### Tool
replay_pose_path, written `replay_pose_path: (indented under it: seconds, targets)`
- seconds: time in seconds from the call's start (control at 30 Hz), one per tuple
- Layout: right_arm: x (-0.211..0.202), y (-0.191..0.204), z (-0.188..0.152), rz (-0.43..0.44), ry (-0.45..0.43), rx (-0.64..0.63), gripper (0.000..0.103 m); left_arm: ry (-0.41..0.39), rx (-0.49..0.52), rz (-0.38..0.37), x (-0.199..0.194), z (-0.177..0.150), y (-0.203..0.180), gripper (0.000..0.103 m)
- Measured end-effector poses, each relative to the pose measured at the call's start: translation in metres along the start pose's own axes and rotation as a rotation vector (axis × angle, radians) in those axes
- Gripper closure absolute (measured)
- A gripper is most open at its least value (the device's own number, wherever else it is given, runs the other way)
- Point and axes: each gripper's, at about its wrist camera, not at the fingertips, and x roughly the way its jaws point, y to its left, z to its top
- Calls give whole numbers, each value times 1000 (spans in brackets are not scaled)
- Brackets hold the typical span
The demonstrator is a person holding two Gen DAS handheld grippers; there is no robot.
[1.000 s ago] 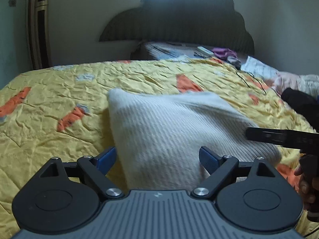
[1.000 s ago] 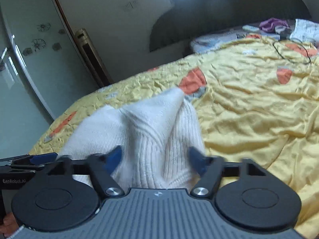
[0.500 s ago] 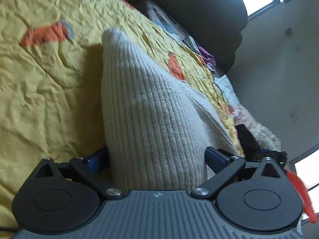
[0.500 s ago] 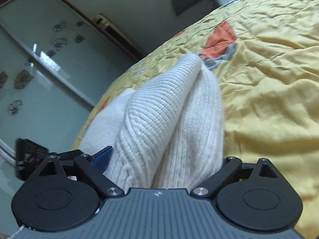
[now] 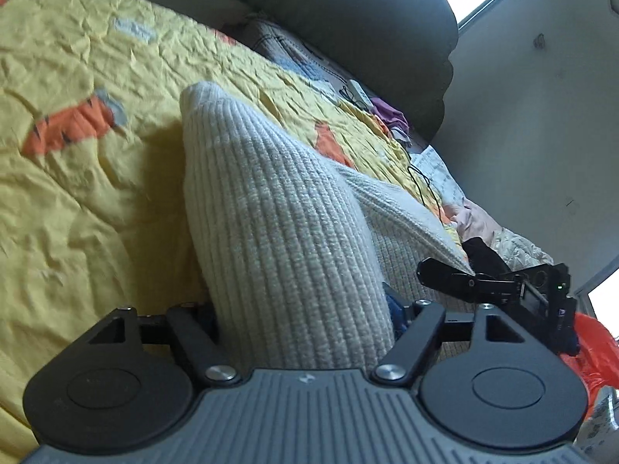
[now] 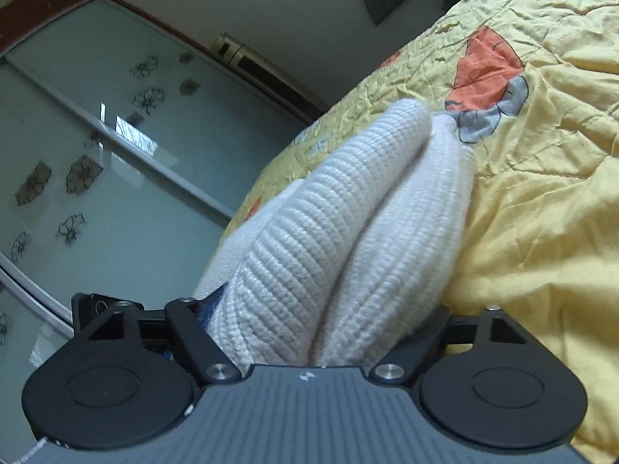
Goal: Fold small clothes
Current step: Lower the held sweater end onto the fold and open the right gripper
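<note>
A white ribbed knit garment (image 5: 278, 201) lies folded on the yellow bedspread (image 5: 77, 178). One thick folded edge of it runs back between the fingers of my left gripper (image 5: 301, 309). The jaws are closing and the knit fills the gap, hiding most of both blue pads. In the right wrist view the garment (image 6: 348, 212) bunches into two rolls between the fingers of my right gripper (image 6: 313, 317). Those jaws are closing too, with fabric bulging over both fingers. The right gripper (image 5: 483, 282) shows at the garment's far corner in the left wrist view.
A dark headboard (image 5: 367, 19) rises behind the bed, with purple clothing (image 5: 387, 110), a black cable (image 5: 421, 181) and pink cloth (image 5: 476, 220) near it. An orange bag (image 5: 595, 348) sits at the right. Glass wardrobe doors (image 6: 96, 154) stand beyond the bedspread (image 6: 541, 193).
Both grippers have rolled, dipped and pushed in onto the garment's edges. Their fingers have drawn inward, and the knit now bunches up between them.
</note>
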Motion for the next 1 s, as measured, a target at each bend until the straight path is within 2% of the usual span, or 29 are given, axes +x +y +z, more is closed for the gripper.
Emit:
replay_pose_path:
  seconds: [0.07,0.13,0.23,0.3,0.43,0.53,0.6,0.67,0.77,0.8,0.87,0.9,0.97,1.0]
  targets:
    - [8,11,0,-22,-6,-55,26,-33,26,35,-10,6,3,28]
    - [17,13,1,-83,-17,-65,29,-51,33,70,-13,7,6,27]
    - [28,8,-1,-197,-17,-84,29,-16,-56,86,-14,5,19,22]
    - [21,7,-5,-211,-27,-67,24,-35,-50,87,-24,2,17,22]
    - [-11,25,-17,-328,-95,-140,24,-84,54,177,-52,-11,-3,22]
    - [-35,57,-37,-474,-169,-296,24,-135,161,298,-69,-28,-28,20]
    - [-44,78,-52,-487,-203,-380,25,-147,220,352,-71,-41,-39,19]
    - [-43,91,-64,-482,-187,-448,25,-131,247,384,-65,-49,-41,18]
    - [-16,81,-69,-630,-90,-499,25,-93,188,375,-54,-49,-34,15]
    - [-15,74,-69,-644,-89,-464,19,-87,158,369,-56,-49,-34,16]
    - [-28,76,-72,-601,-134,-388,22,-102,169,376,-66,-55,-42,16]
    - [-34,84,-79,-591,-160,-395,25,-120,195,402,-71,-62,-48,16]
    - [-38,97,-90,-604,-185,-446,22,-143,226,461,-77,-74,-58,16]
    - [-36,99,-95,-615,-180,-469,17,-151,229,478,-79,-79,-61,16]
